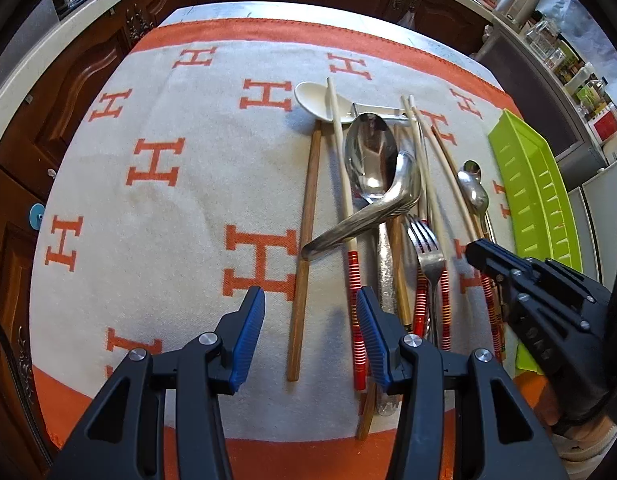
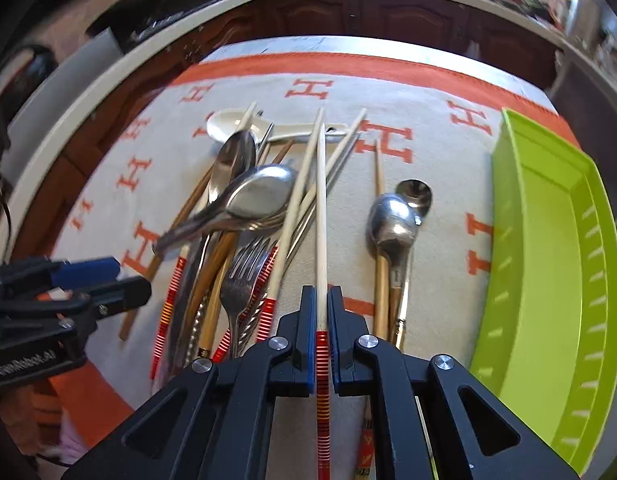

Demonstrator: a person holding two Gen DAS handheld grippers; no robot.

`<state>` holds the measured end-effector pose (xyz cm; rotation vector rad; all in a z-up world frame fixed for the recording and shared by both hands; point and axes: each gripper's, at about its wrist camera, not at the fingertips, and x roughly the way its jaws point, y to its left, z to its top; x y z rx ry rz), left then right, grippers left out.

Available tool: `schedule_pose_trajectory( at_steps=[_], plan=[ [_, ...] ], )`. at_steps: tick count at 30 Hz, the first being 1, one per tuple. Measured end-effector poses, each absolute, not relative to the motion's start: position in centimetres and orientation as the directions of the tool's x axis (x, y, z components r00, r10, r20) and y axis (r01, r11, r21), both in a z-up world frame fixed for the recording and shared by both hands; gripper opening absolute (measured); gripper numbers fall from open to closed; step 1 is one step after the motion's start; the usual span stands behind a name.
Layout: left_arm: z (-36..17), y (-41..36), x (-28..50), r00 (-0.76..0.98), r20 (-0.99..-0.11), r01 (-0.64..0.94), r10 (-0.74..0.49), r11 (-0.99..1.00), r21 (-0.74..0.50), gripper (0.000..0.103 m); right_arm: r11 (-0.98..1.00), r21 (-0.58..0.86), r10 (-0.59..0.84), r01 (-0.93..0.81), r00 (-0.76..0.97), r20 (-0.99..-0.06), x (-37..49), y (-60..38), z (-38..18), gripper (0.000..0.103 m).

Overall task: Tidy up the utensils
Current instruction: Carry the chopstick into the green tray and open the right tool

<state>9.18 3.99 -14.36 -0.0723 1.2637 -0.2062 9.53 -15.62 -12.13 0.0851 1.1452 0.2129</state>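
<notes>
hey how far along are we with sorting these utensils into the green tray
Barely started. Done: nothing; the green tray looks empty. In hand: the right tongs are shut on one red-banded chopstick; the left tongs are open, holding nothing. Left: the pile on the cloth, including the big metal spoon, fork and white ceramic spoon.

Cream cloth [image 1: 180, 208] with orange H letters and border, dark wooden cabinets [image 1: 68, 92] beyond, cluttered counter [image 1: 548, 40].

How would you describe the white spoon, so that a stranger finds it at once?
Start at the utensil pile on the orange-and-white cloth. At its far end lies the white spoon, under a pale chopstick. It alone is white ceramic; the other spoons are shiny metal.
</notes>
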Motion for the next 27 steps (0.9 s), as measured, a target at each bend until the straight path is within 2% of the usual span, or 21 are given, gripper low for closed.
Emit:
schedule_pose_trajectory(
  at_steps=[3,8,16,23,25,27],
  plan=[
    [-14.1,3.5,9.1,0.289,-0.936,0.127,-0.202,0.977,-0.171,0.046,0.959,0.274,0.277,-0.07,0.43,-0.859,8.8,-17.8,-10.2,0.005],
    [-13.8,2.0,9.1,0.284,-0.935,0.161,-0.211,0.972,-0.17,0.046,0.945,0.326,0.285,-0.001,0.49,-0.824,7.4,-21.3,-7.2,0.005],
    [-12.7,-1.3,9.1,0.288,-0.931,0.222,-0.224,0.961,-0.163,0.046,0.963,0.226,0.125,0.145,0.502,-0.856,6.4,-27.2,-6.5,0.005],
    [-11.6,-4.4,9.9,0.296,-0.921,0.26,-0.255,0.949,-0.179,0.046,0.955,0.197,0.073,0.222,0.468,-0.881,5.9,-31.0,-8.7,0.006],
    [-11.5,-5.4,10.3,0.306,-0.916,0.271,-0.26,0.946,-0.178,0.046,0.949,0.2,0.067,0.243,0.464,-0.883,5.7,-31.6,-9.2,0.009],
    [-11.5,-6.3,10.6,0.314,-0.914,0.279,-0.258,0.945,-0.171,0.046,0.935,0.234,0.082,0.266,0.481,-0.873,5.3,-32.2,-9.4,0.022]
  ],
)
